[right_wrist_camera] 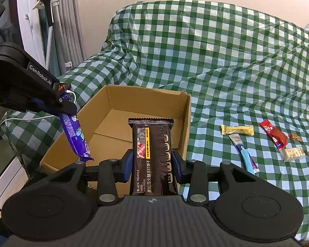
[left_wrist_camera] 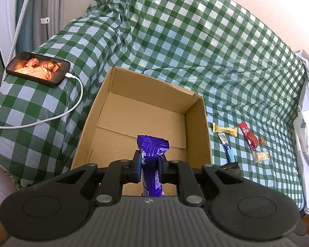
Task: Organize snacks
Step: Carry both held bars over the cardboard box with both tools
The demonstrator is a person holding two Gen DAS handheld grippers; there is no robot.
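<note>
Left gripper (left_wrist_camera: 149,167) pinches a glossy purple packet (left_wrist_camera: 152,158), long axis along the fingers, crimped tip over the corrugated cardboard box (left_wrist_camera: 197,123); its near end is hidden by the gripper body. Right gripper (right_wrist_camera: 152,164) clamps a flat black cracker pack (right_wrist_camera: 151,156) lengthwise, its serrated far edge pointing into the box. Small wrappers (right_wrist_camera: 237,129) lie right of the box on crinkled checked plastic cloth (right_wrist_camera: 216,61).

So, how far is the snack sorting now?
Nothing lies in the cardboard box yet. In hand: the left claw grips a purple packet above the box, and the right claw grips a black cracker pack. Left: five small snacks beside the box.
</note>
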